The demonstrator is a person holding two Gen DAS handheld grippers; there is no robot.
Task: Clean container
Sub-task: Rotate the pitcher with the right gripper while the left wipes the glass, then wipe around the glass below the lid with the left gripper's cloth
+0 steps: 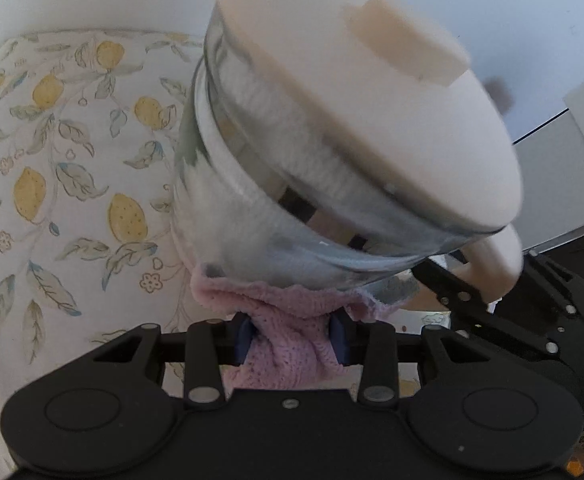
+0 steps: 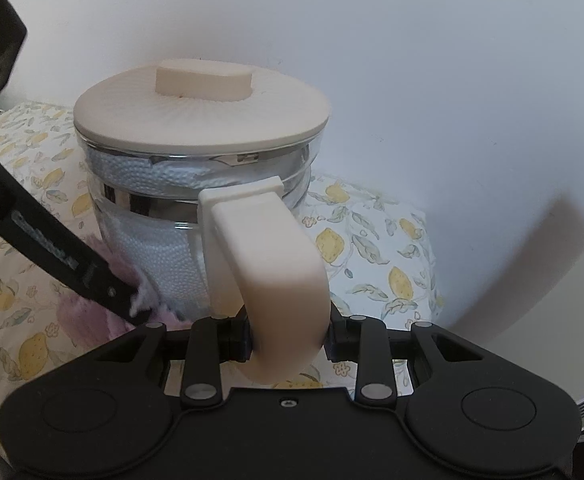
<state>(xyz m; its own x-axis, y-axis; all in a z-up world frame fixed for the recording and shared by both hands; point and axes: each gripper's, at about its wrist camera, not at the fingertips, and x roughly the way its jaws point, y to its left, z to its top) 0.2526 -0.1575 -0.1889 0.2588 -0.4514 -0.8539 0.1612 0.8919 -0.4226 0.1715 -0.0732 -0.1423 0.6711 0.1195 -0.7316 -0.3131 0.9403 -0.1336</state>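
1. Quick rundown: the right gripper point(image 2: 288, 344) has its fingers clamped on the cream handle point(image 2: 268, 256) of the glass container point(image 2: 164, 240), which is holding it steady over the lemon-print surface point(image 2: 376, 248). I can't tell if the base is touching down or lifted a bit.
2. The left gripper point(image 1: 292, 338) has its fingers pinched tight on a bunched pink cloth point(image 1: 288, 344), and the cloth is pressed against the lower glass wall, on the side away from the handle.
3. The lid point(image 2: 200, 108) is on, and there's white padding or paper visible inside, so my guess is this is an outside-only wipe.
4. To do the wipe well, I'd keep the handle grip firm and not let the container rotate; the cloth pushes sideways, and the handle is the only thing resisting that.
5. Let the cloth do the touching. The fingers are hard plastic, so keep them off the glass and lead with the fluffy bit.
6. Work in arcs around the wall, then up toward the metal band point(image 2: 148, 200).
7. The left wrist view is blurry around the lid, so go slower if anything.
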